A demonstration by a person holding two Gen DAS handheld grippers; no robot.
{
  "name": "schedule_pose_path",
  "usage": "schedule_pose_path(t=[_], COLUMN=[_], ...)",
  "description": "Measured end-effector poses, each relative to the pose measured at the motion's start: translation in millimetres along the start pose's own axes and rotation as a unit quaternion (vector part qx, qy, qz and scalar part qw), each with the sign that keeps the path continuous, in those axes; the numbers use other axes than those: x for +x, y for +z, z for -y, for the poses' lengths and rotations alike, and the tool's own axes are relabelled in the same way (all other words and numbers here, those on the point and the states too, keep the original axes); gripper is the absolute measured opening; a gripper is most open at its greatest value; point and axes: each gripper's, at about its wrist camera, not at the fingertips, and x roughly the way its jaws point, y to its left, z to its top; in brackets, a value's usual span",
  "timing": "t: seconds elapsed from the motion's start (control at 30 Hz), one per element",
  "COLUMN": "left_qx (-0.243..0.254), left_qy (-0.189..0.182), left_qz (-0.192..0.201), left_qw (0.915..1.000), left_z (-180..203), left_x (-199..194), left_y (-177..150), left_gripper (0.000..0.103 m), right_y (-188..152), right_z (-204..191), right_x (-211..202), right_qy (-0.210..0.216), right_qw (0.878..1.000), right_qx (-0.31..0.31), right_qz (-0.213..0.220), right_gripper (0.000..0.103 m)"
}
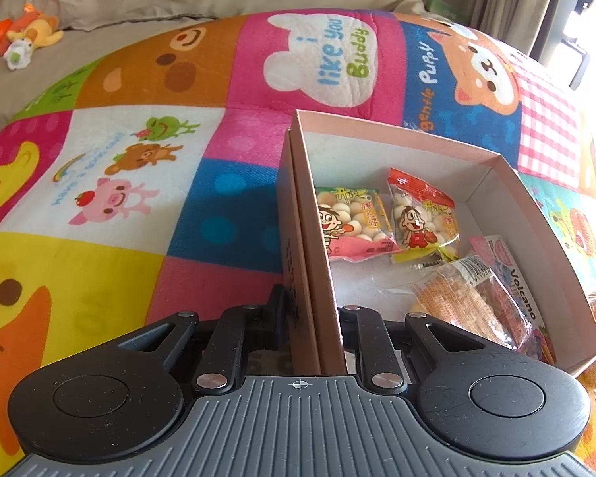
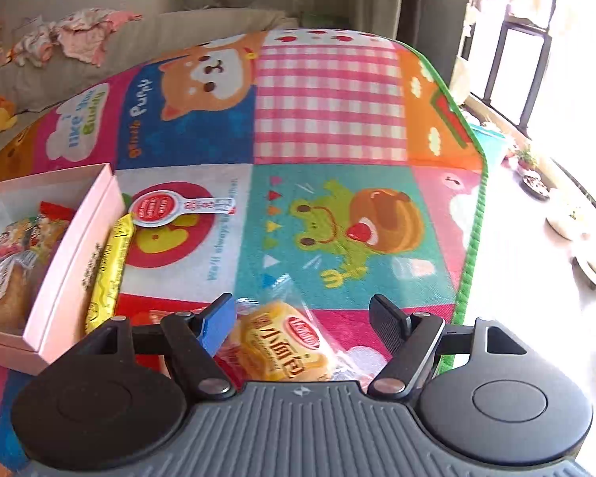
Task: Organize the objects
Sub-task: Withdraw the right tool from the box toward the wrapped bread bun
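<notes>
Left tool [image 1: 310, 318]: clenched on the near side wall of the pink box [image 1: 552, 238], one finger outside, one inside; low centre of the left wrist view; judged purpose, to keep the light cardboard from sliding on the soft play mat [image 1: 226, 206] while the other hand loads it.

Right tool [image 2: 302, 314]: released, jaws standing wide, blue pad at left, black ribbed pad at right; between them, at lower centre of the right wrist view, lies a wrapped bun [image 2: 282, 342] in clear plastic; pads do not press on it, though the blue pad sits just beside the wrapper edge; judged a straddle before pickup, not yet a grip.

Box contents, left wrist view: two bags of round white biscuits, one green-topped [image 1: 349, 218] and one red-topped [image 1: 421, 214], side by side mid-box; a clear-wrapped orange pastry [image 1: 465, 302] toward lower right; a flat packet marked "Volcano" [image 1: 516, 278] against the right wall; floor space free at the far end, upper part of the box.

Outside the box, right wrist view: a yellow snack bar [image 2: 109, 274] lies along the box's outer wall, just beside it; a red-and-white spoon-shaped packet [image 2: 171, 206] on the mat above it, left of centre; both not yet packed.

Judgement: task part done; bun, bar and packet remain; the wrapper is slippery and puffed, so the closing pads could pinch film only.

Beyond the mat: grey bedding [image 1: 159, 0], a plush toy [image 1: 28, 35] at upper left.
</notes>
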Motion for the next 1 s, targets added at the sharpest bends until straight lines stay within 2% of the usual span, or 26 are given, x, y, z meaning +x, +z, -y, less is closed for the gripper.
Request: schedule_pose_path(t=[0.13, 0.27, 0.33, 0.5, 0.57, 0.67, 0.77, 0.9, 1.0], left_qx=[0.001, 0.000, 0.000, 0.003, 0.003, 0.003, 0.001, 0.000, -0.001], left_qy=[0.004, 0.008, 0.010, 0.011, 0.012, 0.013, 0.011, 0.009, 0.008], left_qz=[-0.002, -0.002, -0.002, -0.002, -0.003, -0.002, -0.002, -0.002, -0.002], left_qw=[1.0000, 1.0000, 1.0000, 0.9999, 0.9999, 0.9999, 0.9999, 1.0000, 1.0000], left_z=[2, 3, 4, 4, 5, 5, 4, 3, 3], left_x=[0, 0, 1, 1, 1, 1, 2, 2, 2], left_y=[0, 0, 1, 0, 1, 0, 0, 0, 0], left_gripper=[0.019, 0.019, 0.019, 0.019, 0.019, 0.019, 0.019, 0.019, 0.019], right_y=[-6, -14, -15, -22, -24, -18, -7, 4, 5], right_z=[35, 42, 42, 39, 32, 29, 39, 54, 60], right_x=[25, 39, 38, 34, 26, 14, 11, 28, 46], right_qy=[-0.017, -0.023, -0.007, 0.073, 0.092, 0.081, 0.052, 0.018, 0.015], right_qw=[0.997, 0.997, 0.997, 0.990, 0.989, 0.993, 0.994, 0.992, 0.990], right_qx=[0.067, 0.070, 0.078, 0.113, 0.107, 0.090, 0.097, 0.124, 0.139], right_qz=[-0.015, -0.014, -0.017, -0.052, -0.049, -0.017, 0.009, 0.016, -0.004], right_gripper=[0.074, 0.071, 0.068, 0.065, 0.065, 0.065, 0.067, 0.068, 0.068])
